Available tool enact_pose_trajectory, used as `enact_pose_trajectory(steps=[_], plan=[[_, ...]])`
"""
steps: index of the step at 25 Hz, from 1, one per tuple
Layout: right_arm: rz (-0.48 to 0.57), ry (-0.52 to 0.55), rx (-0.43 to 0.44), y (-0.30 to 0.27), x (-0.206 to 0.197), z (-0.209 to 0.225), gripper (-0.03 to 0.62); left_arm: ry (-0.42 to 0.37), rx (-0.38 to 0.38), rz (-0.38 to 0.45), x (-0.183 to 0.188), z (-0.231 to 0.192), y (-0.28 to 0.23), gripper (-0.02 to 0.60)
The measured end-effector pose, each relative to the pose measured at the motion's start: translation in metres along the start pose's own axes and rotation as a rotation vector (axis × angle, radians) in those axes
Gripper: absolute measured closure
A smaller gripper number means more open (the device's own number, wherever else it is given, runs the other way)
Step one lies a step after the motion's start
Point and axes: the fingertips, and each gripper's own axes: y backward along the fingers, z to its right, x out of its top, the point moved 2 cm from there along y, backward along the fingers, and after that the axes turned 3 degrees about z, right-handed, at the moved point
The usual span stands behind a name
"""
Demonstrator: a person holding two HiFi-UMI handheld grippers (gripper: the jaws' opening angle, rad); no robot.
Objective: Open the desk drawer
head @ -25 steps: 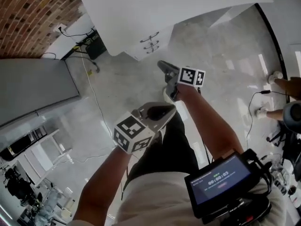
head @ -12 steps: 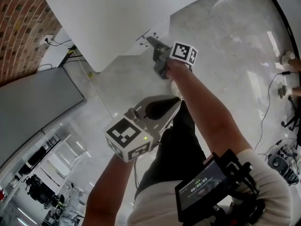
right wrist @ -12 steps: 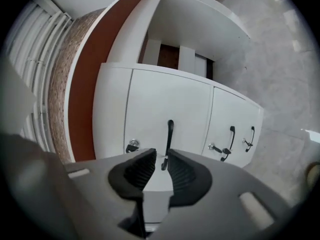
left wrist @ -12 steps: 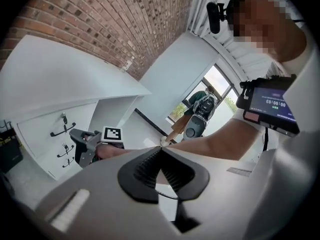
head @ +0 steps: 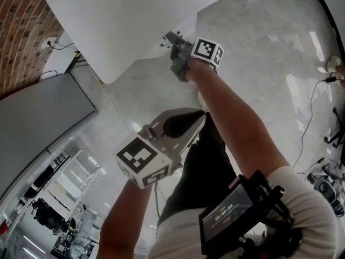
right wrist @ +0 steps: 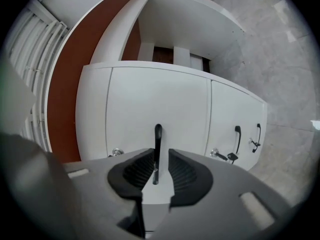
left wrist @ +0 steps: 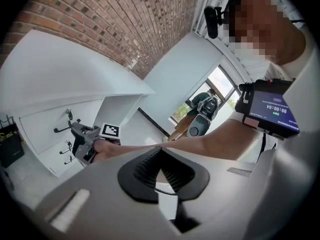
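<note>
The right gripper has pushed in closer, so the top drawer's handle now sits between its fingers, which are narrowly apart and not pinching it. The drawer is flush shut under the desk. The left gripper hangs back, fingers together, empty. Looks lined up for a squeeze.

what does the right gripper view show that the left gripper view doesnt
Only the right gripper view: the right gripper open, jaws either side of a black drawer handle, not closed on it. Only the left gripper view: the left gripper shut and empty, the person's arm, a small screen. Both: the white drawer fronts with black handles.
</note>
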Motion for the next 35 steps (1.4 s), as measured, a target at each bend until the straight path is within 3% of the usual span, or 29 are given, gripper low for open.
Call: enact_pose_trajectory(steps=[5,12,35], plan=[[-0.003,-0.014,0.023,-0.007,0.002,-0.003,0.520,0.007,0.003,0.005,-0.003,0.000,-0.001,0.574],[0.011,-0.065,0.062,-0.006,-0.004,-0.006,0.576,0.013,0.013,0.003,-0.008,-0.004,-0.001,0.575],[0.023,-0.077,0.003,0.076,-0.024,0.005,0.577,-0.013,-0.037,0.033,-0.014,0.036,-0.003,0.575]])
